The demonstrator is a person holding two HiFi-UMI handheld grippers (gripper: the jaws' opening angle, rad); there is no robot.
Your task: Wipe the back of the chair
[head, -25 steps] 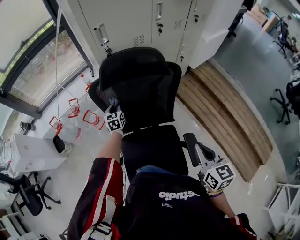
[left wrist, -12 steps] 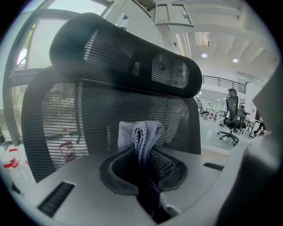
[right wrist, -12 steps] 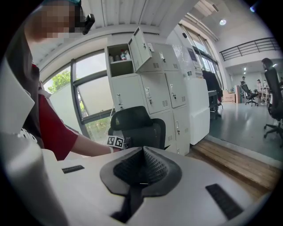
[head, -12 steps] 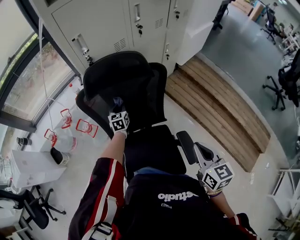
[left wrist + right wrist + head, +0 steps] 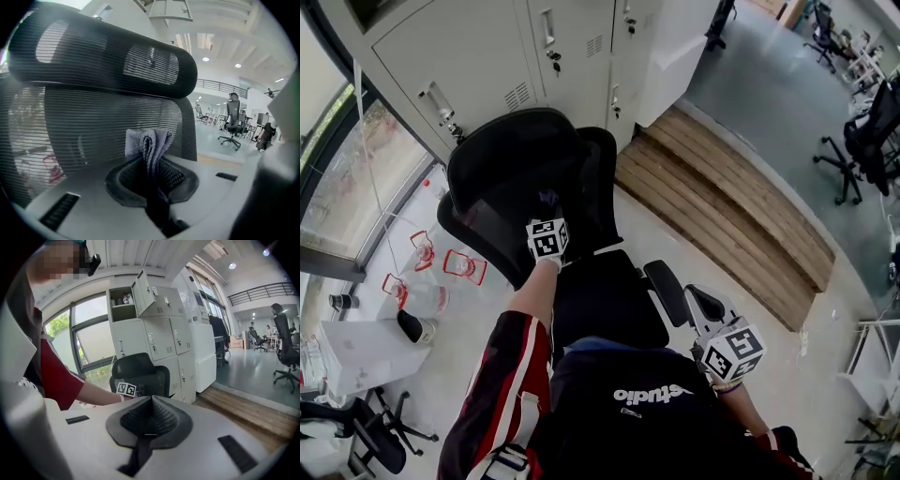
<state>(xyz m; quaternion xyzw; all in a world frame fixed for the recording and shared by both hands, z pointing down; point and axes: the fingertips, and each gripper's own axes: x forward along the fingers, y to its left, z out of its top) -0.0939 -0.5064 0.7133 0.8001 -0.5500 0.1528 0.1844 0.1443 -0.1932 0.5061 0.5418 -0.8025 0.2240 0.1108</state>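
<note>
A black mesh office chair (image 5: 581, 178) faces me, its headrest (image 5: 511, 155) on top. My left gripper (image 5: 547, 217) is shut on a folded grey cloth (image 5: 149, 140), which presses against the front of the mesh backrest (image 5: 93, 126) just below the headrest (image 5: 108, 61). My right gripper (image 5: 727, 349) hangs low at the right beside the chair's armrest (image 5: 667, 291), away from the backrest. In the right gripper view its jaws (image 5: 151, 401) are shut with nothing between them, and the chair (image 5: 140, 371) shows beyond them.
White metal lockers (image 5: 534, 47) stand right behind the chair. A wooden step (image 5: 722, 206) runs to the right. Clear jugs with red handles (image 5: 459, 267) sit on the floor at the left by the window. Other office chairs (image 5: 862, 141) stand far right.
My left gripper has slid the cloth to the right across the backrest. The head view has shifted, so the chair sits further left. The right gripper stays put.
</note>
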